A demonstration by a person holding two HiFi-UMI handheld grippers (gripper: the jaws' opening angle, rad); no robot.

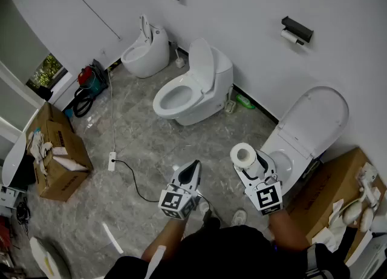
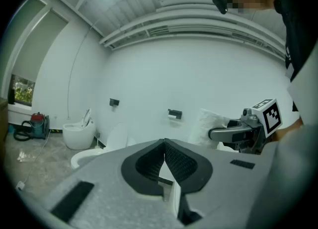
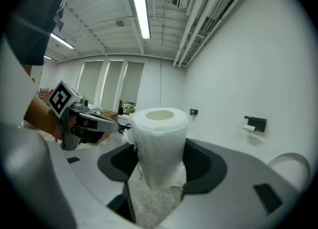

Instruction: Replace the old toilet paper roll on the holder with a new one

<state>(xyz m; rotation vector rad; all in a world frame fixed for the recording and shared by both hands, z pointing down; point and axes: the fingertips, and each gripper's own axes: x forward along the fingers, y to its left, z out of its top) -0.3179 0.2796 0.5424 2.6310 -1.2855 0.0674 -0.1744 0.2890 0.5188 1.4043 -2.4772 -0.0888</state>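
Jaws of right gripper [image 3: 159, 159] clamped on upright new toilet paper roll [image 3: 159, 133], left gripper [image 2: 164, 144] jaws pressed together, wall holder [image 1: 297, 28] with old roll [image 1: 289, 37] well apart from both.

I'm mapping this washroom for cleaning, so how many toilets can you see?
3. The far toilet sits at upper left, the middle toilet stands centre, and the nearest toilet, lid raised, is at right. More may be hidden outside the frame.
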